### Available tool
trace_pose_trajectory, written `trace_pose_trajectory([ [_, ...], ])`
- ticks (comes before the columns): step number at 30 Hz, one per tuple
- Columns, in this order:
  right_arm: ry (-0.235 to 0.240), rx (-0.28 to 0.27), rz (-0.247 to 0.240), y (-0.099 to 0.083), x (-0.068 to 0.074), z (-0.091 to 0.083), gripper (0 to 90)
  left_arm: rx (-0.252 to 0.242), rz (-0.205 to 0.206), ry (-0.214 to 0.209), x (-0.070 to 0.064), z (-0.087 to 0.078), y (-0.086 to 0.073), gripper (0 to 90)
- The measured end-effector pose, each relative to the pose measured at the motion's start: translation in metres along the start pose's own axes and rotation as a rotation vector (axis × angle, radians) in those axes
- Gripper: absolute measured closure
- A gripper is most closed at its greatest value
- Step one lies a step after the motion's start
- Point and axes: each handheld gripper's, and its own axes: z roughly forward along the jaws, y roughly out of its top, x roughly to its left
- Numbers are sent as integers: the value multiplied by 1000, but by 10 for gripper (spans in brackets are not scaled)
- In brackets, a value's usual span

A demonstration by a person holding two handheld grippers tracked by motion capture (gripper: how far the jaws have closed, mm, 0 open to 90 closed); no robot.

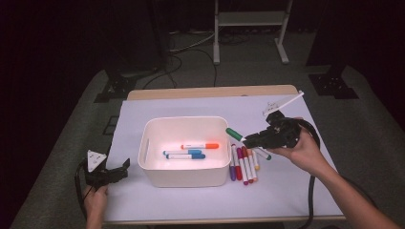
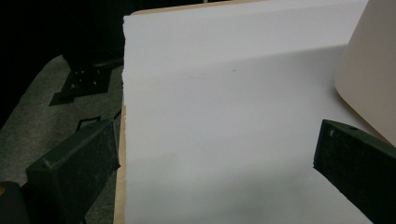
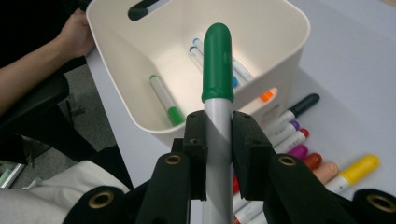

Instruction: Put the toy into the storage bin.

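White-covered table [image 1: 286, 191] before us, our right tongs [image 3: 218, 140] pinching the green-capped marker [image 3: 217, 60] just above the cream bin's [image 1: 184, 179] right rim, more markers [image 1: 243, 167] lying beside it, our left tongs [image 2: 215, 163] spread wide, resting at the table's left edge.

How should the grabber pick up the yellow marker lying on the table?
Probably by the white barrel, not the rounded cap, coming down from above. The yellow marker lies flat at the outer end of the row, so one jaw gets bare table; the other must slip beside the peach marker.
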Motion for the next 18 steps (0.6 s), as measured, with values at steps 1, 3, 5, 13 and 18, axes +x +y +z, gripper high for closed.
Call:
trace_pose_trajectory([
  [1, 5, 1, -5, 3, 2, 1, 758, 0, 0, 0, 0, 0, 0, 0],
  [3, 20, 2, -14, 9, 5, 2, 758, 0, -2, 0, 0, 0, 0, 0],
  [5, 31, 8, -24, 15, 8, 5, 758, 0, -2, -1, 0, 0, 0, 0],
  [13, 84, 39, -63, 34, 22, 22, 758, -2, -3, -1, 0, 0, 0, 0],
  [18, 113, 55, -86, 46, 29, 34, 758, -2, -6, -1, 0, 0, 0, 0],
])
